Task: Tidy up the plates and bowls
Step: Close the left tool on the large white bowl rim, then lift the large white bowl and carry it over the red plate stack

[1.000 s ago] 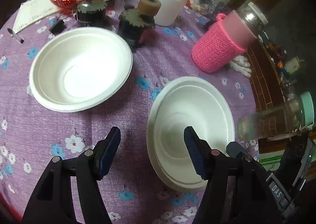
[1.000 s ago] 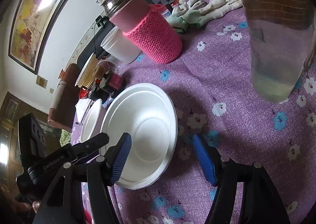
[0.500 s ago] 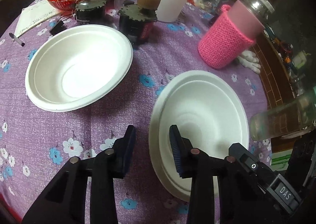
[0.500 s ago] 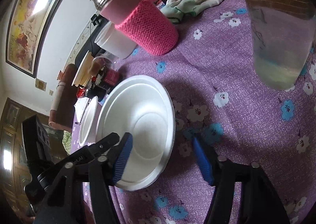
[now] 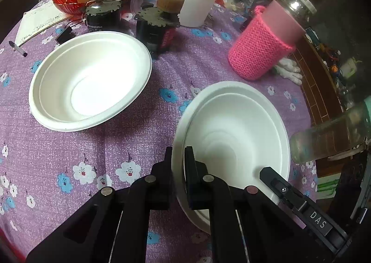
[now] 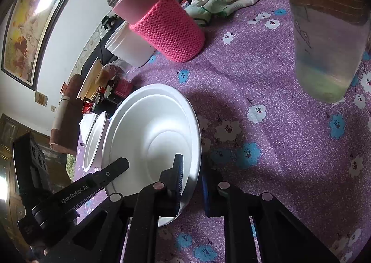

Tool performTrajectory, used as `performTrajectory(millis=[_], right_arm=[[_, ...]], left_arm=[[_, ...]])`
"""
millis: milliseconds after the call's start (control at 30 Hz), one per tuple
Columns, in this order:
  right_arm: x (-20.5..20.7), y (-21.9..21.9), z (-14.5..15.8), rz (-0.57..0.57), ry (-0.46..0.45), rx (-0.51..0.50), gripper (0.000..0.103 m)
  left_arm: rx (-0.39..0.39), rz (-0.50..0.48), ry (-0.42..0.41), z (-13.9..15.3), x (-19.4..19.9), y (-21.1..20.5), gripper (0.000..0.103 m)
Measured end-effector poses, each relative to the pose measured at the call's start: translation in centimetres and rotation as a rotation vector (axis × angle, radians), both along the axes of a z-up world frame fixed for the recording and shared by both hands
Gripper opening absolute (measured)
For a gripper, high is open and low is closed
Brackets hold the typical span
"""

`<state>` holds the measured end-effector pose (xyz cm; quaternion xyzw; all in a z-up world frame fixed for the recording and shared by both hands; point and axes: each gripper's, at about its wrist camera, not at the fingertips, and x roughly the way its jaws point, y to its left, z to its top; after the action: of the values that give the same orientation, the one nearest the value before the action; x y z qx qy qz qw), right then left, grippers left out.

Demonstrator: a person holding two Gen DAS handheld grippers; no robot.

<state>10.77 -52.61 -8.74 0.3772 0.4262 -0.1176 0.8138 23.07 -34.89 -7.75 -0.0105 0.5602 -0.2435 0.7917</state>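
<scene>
a: what is the left claw (image 5: 178, 158) doing?
b: it pinches the near rim of the bowl (image 5: 231, 137), one finger inside and one outside.
a: and the right claw (image 6: 191, 170)?
b: it is closed on the same bowl's rim from the other side.
a: where is the bowl?
b: on the purple cloth (image 5: 116, 154), and it looks like two bowls nested.
a: what is farther back?
b: a second bowl (image 5: 90, 80) to the left, well apart. behind them are a pink jar (image 5: 262, 47) and a white tub (image 5: 197, 1).
</scene>
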Motion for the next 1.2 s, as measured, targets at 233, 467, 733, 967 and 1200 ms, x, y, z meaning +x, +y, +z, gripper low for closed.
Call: performTrajectory(millis=[233, 467, 733, 967, 1200], right_arm=[[-0.8, 1.1, 2.6, 0.036, -0.035, -0.042, 0.014], [-2.3, 7.3, 5.0, 0.147, -0.075, -0.07, 0.014], [-3.6, 17.2, 6.6, 0.332, -0.115, -0.022, 0.013], [-3.2, 28.3, 7.3, 0.541, -0.134, 0.011, 0.013], [-2.1, 38.3, 5.6, 0.681, -0.106, -0.013, 0.014]], left_arm=[[-0.023, 0.04, -0.037, 1.7, -2.7, 2.7, 0.008], [-0.01, 0.165, -0.107, 3.8, -6.6, 10.3, 0.009], [0.025, 0.278, -0.182, 6.4, -11.9, 21.1, 0.01], [0.079, 0.431, -0.241, 7.5, -16.7, 32.1, 0.011], [0.153, 0.535, -0.207, 5.2, -17.1, 39.0, 0.012]])
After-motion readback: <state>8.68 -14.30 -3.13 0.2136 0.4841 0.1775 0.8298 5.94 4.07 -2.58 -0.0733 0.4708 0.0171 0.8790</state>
